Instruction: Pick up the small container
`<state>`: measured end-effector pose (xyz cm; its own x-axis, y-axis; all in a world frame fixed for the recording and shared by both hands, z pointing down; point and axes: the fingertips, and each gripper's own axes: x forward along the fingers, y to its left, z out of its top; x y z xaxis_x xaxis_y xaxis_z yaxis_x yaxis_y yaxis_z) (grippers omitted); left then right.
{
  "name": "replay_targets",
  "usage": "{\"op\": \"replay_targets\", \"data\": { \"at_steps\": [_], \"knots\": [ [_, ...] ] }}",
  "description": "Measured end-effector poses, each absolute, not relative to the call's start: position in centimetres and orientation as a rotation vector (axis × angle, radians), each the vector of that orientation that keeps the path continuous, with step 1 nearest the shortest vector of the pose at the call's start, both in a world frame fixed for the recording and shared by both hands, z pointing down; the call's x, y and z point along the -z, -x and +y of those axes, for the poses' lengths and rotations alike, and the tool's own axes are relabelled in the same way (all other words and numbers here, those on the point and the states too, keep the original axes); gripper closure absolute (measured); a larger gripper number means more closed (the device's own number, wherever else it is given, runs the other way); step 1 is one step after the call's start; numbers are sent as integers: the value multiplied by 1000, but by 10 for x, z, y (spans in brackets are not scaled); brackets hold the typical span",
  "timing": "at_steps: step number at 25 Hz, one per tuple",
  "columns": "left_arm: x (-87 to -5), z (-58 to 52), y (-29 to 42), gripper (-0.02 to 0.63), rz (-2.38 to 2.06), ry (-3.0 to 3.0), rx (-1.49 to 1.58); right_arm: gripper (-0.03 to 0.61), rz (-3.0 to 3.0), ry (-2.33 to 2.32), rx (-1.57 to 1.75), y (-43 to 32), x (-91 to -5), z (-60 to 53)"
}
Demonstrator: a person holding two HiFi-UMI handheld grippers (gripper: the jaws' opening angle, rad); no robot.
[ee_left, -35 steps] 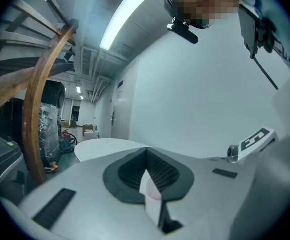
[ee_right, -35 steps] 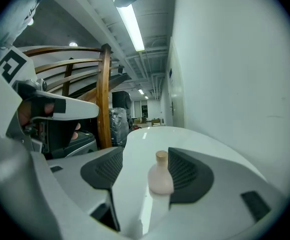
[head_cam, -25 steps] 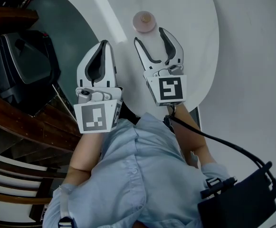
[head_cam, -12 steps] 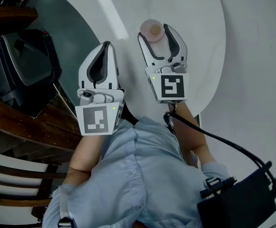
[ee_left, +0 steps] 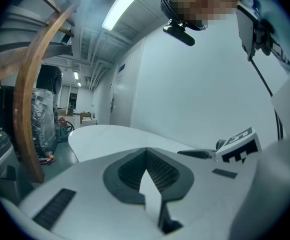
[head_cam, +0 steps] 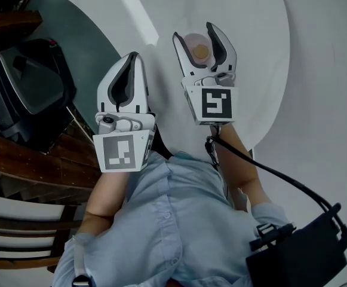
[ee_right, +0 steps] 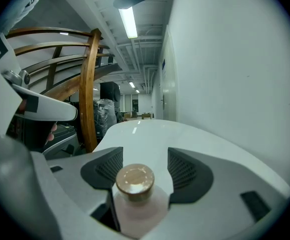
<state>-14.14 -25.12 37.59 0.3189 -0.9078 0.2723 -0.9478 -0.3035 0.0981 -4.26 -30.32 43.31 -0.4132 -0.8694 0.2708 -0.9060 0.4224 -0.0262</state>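
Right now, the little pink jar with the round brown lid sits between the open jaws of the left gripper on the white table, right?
Not quite. The little pink jar with the round brown lid sits between the open jaws of the right gripper, not the left gripper, on the white table. The right gripper view shows it.

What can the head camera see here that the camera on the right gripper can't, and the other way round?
Only the head view: the person's blue shirt, the black cable and the right gripper's marker cube. Only the right gripper view: the ceiling and its strip light. Both: the small container with its brown cap, standing on the white table between the right gripper's open jaws.
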Motion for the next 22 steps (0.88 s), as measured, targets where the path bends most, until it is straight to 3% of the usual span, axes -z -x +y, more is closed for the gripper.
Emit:
{"op": "replay_targets", "data": {
  "at_steps": [6,22],
  "knots": [
    [-393,-267,129,614,-1666,-2381,-285,312,-2420,-1564,-295,30,-453,-319],
    [-394,-268,130,615,-1658,-2366,-271,449,-2327,-1463,-4,41,-442,-318]
  ]
}}
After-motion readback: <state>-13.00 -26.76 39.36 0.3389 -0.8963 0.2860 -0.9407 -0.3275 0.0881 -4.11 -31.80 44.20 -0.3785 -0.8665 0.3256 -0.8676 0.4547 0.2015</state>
